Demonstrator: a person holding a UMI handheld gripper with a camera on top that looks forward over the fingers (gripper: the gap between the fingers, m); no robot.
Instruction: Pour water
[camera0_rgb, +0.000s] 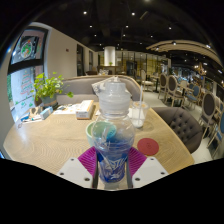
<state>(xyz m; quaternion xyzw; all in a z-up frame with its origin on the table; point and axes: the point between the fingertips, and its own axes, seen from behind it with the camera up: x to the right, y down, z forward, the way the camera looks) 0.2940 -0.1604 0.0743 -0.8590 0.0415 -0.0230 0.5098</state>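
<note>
Between tongs we see clear plastic water bottle, upright, blue label low down; both pink pads press its sides, tongs pinching it. Just beyond bottle, green-rimmed cup on wooden bench. Red coaster right of bottle. Potted plant far beyond, left.

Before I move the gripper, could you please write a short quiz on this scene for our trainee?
1. True or false: the clear bottle stands upright between the gripper fingers.
2. Which lies on the wooden table just beside the bottle?
A. a red coaster
B. a blue plate
C. a black phone
3. Fill in: farther back on the table stands a green ____.

Key: 1 true; 2 A; 3 plant.
</note>
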